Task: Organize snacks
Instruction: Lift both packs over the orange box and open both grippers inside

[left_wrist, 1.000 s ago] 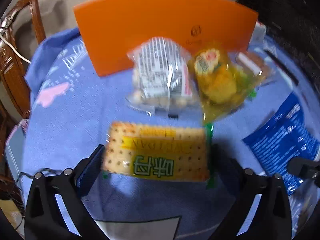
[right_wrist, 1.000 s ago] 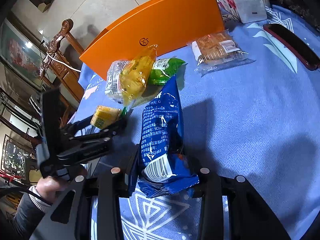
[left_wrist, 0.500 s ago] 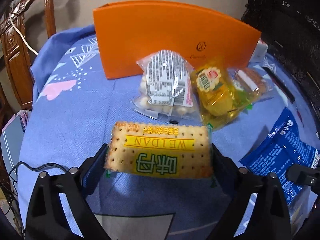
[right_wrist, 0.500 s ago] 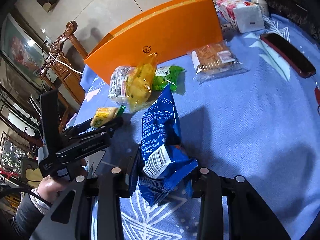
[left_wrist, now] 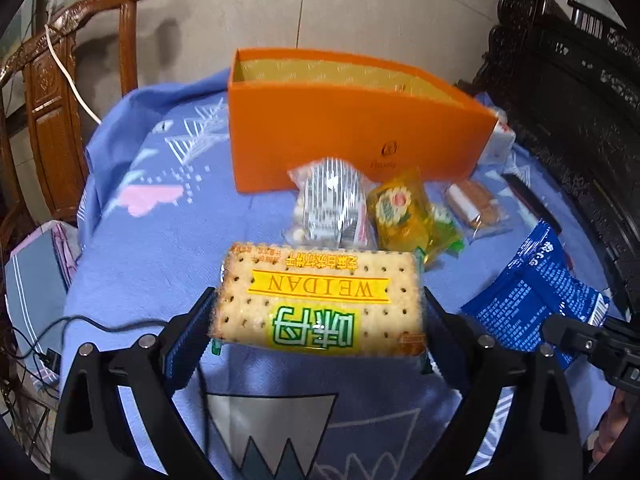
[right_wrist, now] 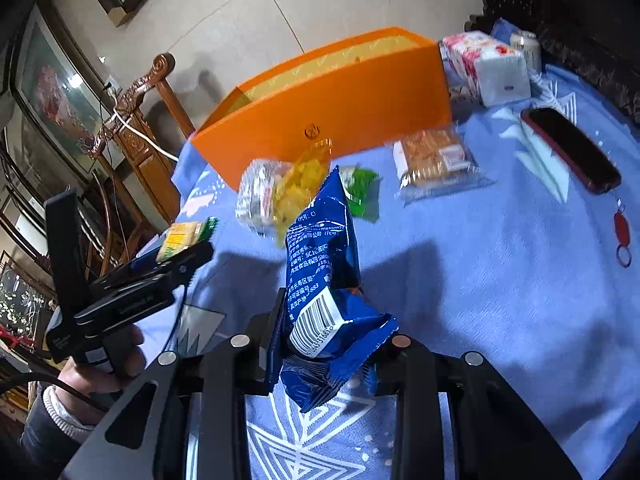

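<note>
My left gripper is shut on a yellow cracker pack and holds it above the blue tablecloth. My right gripper is shut on a blue snack bag, also lifted; that bag shows at the right of the left wrist view. The open orange box stands at the back, also in the right wrist view. In front of it lie a clear pack of white sweets, a yellow bag, a green pack and a clear biscuit pack.
A tissue pack and a jar stand right of the box. A dark red phone and a red key ring lie at the right. A carved wooden chair stands at the left, a dark cabinet at the right.
Both grippers have risen with their packs; the box's open top and yellow inside now show. The left gripper has come closer to the box.
</note>
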`<act>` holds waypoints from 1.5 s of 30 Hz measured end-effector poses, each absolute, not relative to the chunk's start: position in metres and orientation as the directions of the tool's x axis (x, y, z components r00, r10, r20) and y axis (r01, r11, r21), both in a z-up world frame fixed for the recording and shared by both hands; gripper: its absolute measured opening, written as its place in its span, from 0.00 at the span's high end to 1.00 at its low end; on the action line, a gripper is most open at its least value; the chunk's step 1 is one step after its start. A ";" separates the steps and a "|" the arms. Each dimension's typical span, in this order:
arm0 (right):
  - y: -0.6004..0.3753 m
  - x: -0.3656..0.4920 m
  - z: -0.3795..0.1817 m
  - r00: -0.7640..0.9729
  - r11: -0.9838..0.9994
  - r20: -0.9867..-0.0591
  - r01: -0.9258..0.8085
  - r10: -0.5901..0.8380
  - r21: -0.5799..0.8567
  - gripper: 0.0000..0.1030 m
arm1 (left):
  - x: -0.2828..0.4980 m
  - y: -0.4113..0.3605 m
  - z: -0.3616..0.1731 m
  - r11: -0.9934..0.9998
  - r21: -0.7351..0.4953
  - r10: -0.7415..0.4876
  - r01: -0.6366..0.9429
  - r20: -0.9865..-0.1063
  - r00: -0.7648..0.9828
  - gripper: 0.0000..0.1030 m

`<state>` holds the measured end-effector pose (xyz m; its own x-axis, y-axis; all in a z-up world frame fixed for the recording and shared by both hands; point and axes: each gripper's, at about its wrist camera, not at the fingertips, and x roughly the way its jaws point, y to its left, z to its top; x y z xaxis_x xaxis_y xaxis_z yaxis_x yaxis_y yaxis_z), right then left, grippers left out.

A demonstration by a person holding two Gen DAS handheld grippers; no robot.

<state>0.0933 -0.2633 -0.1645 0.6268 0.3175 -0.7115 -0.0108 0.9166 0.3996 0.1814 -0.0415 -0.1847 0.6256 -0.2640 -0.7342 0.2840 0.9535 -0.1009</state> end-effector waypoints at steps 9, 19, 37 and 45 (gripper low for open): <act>-0.283 0.129 -0.083 0.772 0.921 -0.564 -0.070 0.293 0.382 0.70 | 0.205 -0.038 -0.094 0.948 -0.106 -0.300 0.300 -0.611 0.732 0.10; -0.296 0.227 -0.002 0.869 0.945 -0.429 -0.120 0.247 0.303 0.70 | 0.286 -0.069 -0.003 0.945 -0.057 -0.306 0.321 -0.492 0.815 0.10; -0.294 0.196 -0.004 0.896 0.955 -0.409 -0.053 0.175 0.291 0.07 | 0.282 -0.057 -0.020 0.966 -0.097 -0.249 0.238 -0.576 0.779 0.04; -0.288 0.231 -0.014 0.878 0.957 -0.441 -0.058 0.184 0.285 0.07 | 0.323 -0.071 -0.038 0.955 -0.142 -0.290 0.259 -0.611 0.737 0.04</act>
<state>0.2306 -0.2880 -0.0143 0.8782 0.1843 -0.4414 -0.0579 0.9569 0.2845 0.3227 -0.0713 -0.0385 0.7365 -0.2903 -0.6109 0.2589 0.9554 -0.1418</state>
